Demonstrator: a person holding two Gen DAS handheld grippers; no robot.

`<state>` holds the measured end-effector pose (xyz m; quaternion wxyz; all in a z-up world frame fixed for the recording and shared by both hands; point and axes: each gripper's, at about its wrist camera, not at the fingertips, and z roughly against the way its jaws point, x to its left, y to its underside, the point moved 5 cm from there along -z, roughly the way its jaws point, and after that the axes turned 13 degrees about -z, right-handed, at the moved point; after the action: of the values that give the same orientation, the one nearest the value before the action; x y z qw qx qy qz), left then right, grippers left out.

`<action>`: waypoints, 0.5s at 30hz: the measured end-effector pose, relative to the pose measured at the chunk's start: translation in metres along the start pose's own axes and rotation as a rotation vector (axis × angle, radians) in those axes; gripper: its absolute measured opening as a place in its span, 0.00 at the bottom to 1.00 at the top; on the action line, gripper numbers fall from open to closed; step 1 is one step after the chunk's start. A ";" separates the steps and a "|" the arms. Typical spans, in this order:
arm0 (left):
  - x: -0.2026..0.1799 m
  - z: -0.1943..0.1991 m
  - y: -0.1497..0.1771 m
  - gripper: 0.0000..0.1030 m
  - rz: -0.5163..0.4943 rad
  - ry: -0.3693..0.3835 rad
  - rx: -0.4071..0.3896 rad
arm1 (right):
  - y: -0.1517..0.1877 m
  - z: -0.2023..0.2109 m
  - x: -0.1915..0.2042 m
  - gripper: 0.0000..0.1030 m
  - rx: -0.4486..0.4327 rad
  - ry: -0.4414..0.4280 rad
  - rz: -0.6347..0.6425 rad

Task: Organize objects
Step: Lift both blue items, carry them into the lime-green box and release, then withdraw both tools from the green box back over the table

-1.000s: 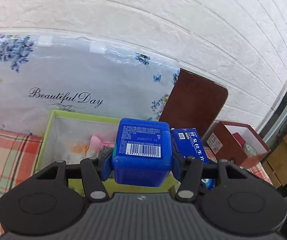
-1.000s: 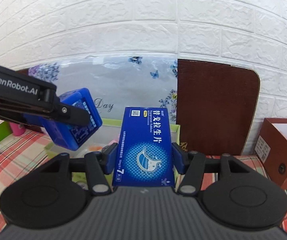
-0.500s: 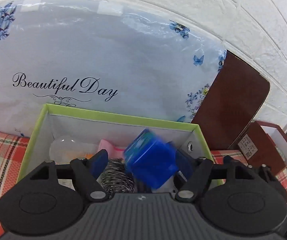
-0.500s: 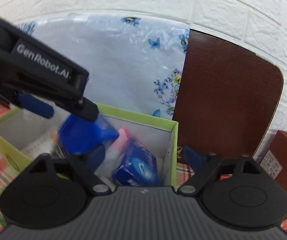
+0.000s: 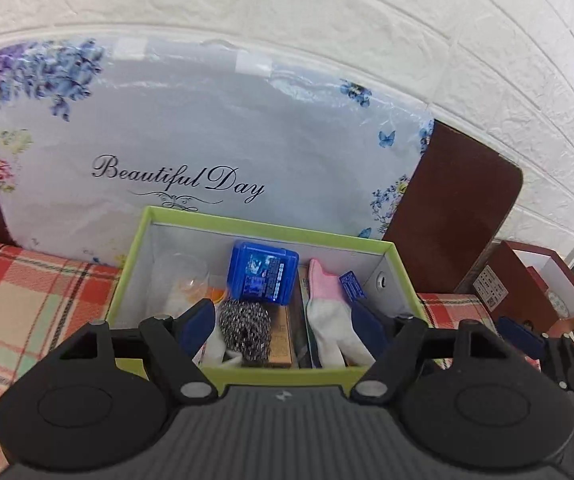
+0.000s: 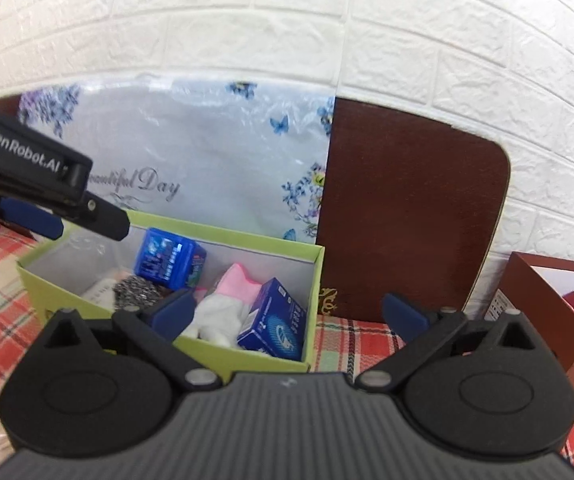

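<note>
Grippers first: we find the left gripper (image 5: 281,322) spread wide and empty, and the right gripper (image 6: 289,312) with jaws opening, nothing between them. Both hover at the near rim of the green-edged cardboard box (image 5: 287,376). Inside, the blue plastic tub (image 5: 262,276) leans on a steel-wool scourer (image 5: 245,328); the blue cardboard tablet carton (image 6: 275,330) stands propped against the right wall beside a pink-cuffed white glove (image 6: 227,304). Risk, in our judgement: a careless withdrawal could clip the rim and topple either leaning item.

A home: a checked tablecloth (image 5: 27,300) on the tabletop, a white brick-pattern wall (image 5: 367,20), and a floral cushion (image 5: 207,128).
</note>
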<state>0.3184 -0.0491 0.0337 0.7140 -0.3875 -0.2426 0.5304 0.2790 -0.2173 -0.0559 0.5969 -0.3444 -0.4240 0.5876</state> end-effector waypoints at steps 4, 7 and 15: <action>-0.008 0.034 0.015 0.76 -0.021 -0.039 0.008 | 0.001 0.034 0.002 1.00 0.000 -0.022 -0.035; -0.015 0.054 0.031 0.77 -0.038 -0.029 0.019 | 0.007 0.060 0.007 1.00 0.012 -0.030 -0.052; -0.020 0.088 0.092 0.77 -0.052 -0.070 0.061 | 0.049 0.118 0.014 1.00 0.045 -0.027 -0.067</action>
<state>0.1926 -0.0297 0.0117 0.7300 -0.3403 -0.2614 0.5320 0.1508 -0.2100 -0.0513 0.6181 -0.3087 -0.4299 0.5813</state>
